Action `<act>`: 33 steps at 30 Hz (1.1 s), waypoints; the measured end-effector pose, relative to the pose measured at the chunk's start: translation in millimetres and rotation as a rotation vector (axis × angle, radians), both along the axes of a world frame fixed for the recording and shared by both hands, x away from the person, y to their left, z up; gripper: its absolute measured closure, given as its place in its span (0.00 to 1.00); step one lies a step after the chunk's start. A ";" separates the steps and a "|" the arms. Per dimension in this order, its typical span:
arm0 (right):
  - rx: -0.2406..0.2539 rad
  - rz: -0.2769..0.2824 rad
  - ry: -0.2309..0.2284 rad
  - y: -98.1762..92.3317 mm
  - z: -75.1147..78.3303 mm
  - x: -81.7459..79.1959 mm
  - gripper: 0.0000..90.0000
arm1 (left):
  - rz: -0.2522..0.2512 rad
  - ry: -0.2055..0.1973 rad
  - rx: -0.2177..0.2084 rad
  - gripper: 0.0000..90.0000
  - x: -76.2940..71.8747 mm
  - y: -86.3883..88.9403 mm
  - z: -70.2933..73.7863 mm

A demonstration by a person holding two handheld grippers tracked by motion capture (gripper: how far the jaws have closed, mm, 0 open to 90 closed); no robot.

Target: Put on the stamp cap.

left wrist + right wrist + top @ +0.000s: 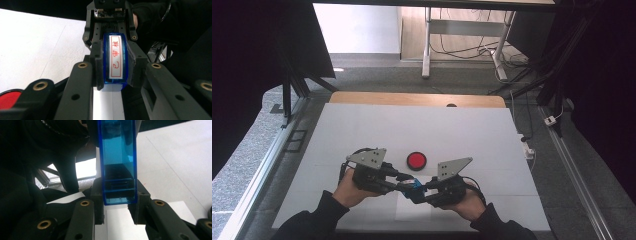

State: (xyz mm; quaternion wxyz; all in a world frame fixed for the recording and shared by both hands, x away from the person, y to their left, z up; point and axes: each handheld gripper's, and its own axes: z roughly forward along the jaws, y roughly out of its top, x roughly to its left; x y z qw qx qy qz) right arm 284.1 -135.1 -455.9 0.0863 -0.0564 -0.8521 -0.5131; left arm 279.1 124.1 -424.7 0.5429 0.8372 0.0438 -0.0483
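A small blue translucent stamp (pixel 412 185) hangs just above the table between my two grippers. In the left gripper view its white label (pixel 115 56) with red characters faces the camera. My left gripper (pixel 115 75) is shut on the stamp's near end, and my right gripper (pixel 110 15) holds the far end. In the right gripper view the clear blue casing (pixel 117 150) rises from my right gripper (pixel 119 201), whose jaws press on its sides. In the high view my left gripper (pixel 403 181) and right gripper (pixel 423 190) meet at the stamp.
A round red pad (pixel 416 160) lies just beyond the grippers on the white table cover (pixel 412 125), and its edge (pixel 8 98) shows in the left gripper view. A white paper sheet (pixel 412 210) lies under the hands. Black stands flank the table.
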 end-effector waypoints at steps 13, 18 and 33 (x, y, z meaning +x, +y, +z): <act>-0.035 -0.077 -0.011 -2.8 -2.2 1.3 0.63 | 0.037 -0.013 0.048 0.79 0.3 0.7 0.7; -0.044 -0.109 -0.007 -7.4 -1.0 1.5 0.60 | 0.061 -0.011 0.056 0.79 0.6 4.6 2.9; -0.101 -0.242 -0.050 -18.0 4.7 -3.6 0.46 | 0.160 0.007 0.097 0.78 -0.2 13.7 2.2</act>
